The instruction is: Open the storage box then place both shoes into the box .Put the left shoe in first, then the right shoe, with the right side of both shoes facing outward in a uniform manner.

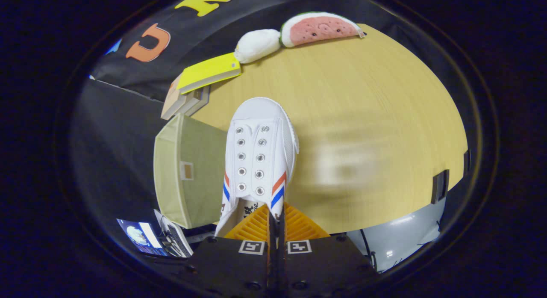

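A white canvas shoe [260, 154] with red and blue side stripes and no laces hangs lifted above the wooden table [363, 101], toe pointing away from me. My gripper [275, 216] is shut on the right side wall of the shoe's opening, both fingers pressed on the fabric. Just left of the shoe is the pale green fabric storage box [188, 169], at the table's edge. A blurred pale patch [346, 163] lies on the table to the right of the shoe; what it is cannot be made out.
Beyond the box lie stacked books with a yellow one [209, 71] on top. A white plush [257, 45] and a watermelon-slice plush [320, 28] rest at the table's far edge. A laptop [158, 236] sits below left, and grey floor [397, 238] shows past the near edge.
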Tool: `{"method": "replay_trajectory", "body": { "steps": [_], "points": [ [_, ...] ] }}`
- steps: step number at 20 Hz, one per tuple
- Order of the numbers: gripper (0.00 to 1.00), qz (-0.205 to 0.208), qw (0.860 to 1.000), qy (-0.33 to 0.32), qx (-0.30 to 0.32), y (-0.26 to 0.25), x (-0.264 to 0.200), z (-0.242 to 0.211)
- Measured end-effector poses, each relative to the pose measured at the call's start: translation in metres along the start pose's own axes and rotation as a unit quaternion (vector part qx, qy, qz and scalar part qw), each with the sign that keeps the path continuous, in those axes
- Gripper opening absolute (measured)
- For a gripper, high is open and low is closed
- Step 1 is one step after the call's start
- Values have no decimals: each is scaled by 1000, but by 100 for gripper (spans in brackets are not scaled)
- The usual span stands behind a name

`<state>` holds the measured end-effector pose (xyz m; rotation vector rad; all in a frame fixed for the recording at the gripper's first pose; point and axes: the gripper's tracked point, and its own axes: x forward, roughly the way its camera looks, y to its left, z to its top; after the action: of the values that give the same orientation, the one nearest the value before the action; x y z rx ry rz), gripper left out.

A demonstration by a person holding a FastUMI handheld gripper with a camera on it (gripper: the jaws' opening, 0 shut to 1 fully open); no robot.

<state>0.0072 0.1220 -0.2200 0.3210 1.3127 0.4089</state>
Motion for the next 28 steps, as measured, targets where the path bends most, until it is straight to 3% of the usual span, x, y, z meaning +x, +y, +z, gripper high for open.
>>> {"method": "replay_trajectory", "body": {
  "steps": [5, 12, 20, 25, 26, 28],
  "points": [
    [6, 29, 999, -36, -20, 107, -23, -1],
    [5, -12, 998, -41, -36, 196, 28, -12],
    [6, -106, 993, -37, -34, 183, 94, -20],
    [5, -141, 988, -65, 0, 167, 111, -21],
    [6, -132, 989, -69, 8, 170, 114, -22],
    [33, -138, 987, -86, -7, 172, 112, -19]
  ]
}}
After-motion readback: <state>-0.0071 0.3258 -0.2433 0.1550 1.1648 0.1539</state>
